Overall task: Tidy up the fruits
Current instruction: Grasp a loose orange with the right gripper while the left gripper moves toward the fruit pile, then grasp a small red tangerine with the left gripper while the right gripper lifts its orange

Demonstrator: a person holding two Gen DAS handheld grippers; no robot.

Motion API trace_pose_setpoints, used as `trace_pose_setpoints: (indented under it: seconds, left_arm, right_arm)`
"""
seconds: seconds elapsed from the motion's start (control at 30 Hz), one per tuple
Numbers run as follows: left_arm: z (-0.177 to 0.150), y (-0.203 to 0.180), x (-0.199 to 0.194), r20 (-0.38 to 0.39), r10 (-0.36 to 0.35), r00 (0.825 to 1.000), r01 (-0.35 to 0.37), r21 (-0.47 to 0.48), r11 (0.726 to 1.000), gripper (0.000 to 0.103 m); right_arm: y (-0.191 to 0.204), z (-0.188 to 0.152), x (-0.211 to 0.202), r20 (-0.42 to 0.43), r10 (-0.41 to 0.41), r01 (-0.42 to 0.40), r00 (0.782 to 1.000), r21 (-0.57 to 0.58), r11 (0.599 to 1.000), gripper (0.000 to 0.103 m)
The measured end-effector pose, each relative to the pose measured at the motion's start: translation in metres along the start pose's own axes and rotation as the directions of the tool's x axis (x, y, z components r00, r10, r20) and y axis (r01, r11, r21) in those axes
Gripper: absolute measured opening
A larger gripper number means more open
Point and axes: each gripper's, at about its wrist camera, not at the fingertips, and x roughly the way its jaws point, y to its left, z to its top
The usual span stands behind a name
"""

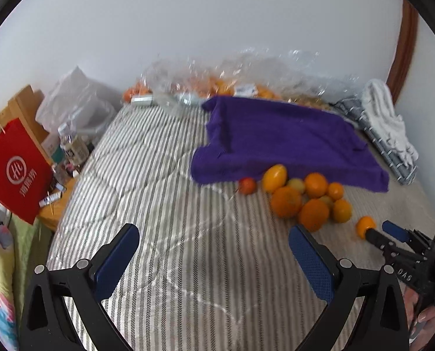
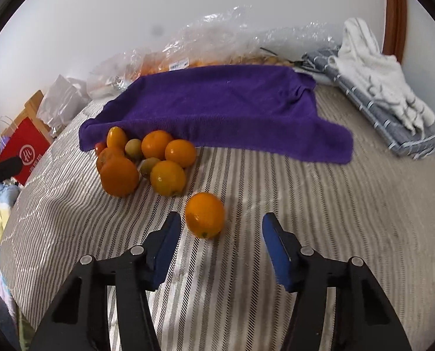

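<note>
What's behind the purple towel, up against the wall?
Behind the purple towel lie crinkled clear plastic bags holding orange fruit, one with a white label. The towel hides their lower parts, so no count.

Orange and yellow fruits [image 2: 147, 161] huddle against the purple towel's edge; one orange [image 2: 205, 215] lies apart, seemingly loose.

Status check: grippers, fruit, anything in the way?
Left gripper open, empty. Right gripper open, lone orange just ahead. Fruit pile against purple towel. Path clear.

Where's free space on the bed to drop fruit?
Bare striped bedspread left of the fruit pile and purple towel; also between the towel and folded cloths. Crowded: the pile at the towel's front edge, bags along the wall.
</note>
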Motion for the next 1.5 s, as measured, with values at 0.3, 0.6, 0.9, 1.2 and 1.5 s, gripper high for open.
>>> trace_pose_setpoints:
  seconds: [0.3, 0.6, 0.9, 1.2, 1.5]
  left_arm:
    - [0.002, 0.008, 0.031, -0.034, -0.097, 0.995, 0.095, -0.063, 0.994, 0.102]
    - [0.016, -0.013, 0.069, -0.093, -0.061, 0.994, 0.063, 0.02, 0.998, 0.101]
    - [0.025, -0.014, 0.099, -0.087, -0.068, 0.994, 0.07, 0.019, 0.997, 0.089]
    - [0.024, -0.02, 0.117, -0.067, -0.069, 0.995, 0.072, 0.053, 0.996, 0.07]
    - [0.029, -0.028, 0.119, -0.076, -0.113, 0.991, 0.121, 0.103, 0.987, 0.063]
  right_arm:
    - [0.004, 0.002, 0.01, -0.024, 0.051, -0.051, 0.998, 0.0, 0.999, 0.031]
    - [-0.019, 0.006, -0.004, 0.021, -0.02, 0.02, 1.0, -0.019, 1.0, 0.031]
    - [-0.038, 0.019, 0.011, 0.013, -0.057, 0.057, 0.998, -0.01, 0.998, 0.031]
    - [-0.035, 0.022, 0.03, -0.02, -0.032, 0.031, 0.999, -0.027, 0.999, 0.032]
    - [-0.038, 0.023, 0.031, -0.025, -0.008, 0.008, 1.0, -0.003, 1.0, 0.032]
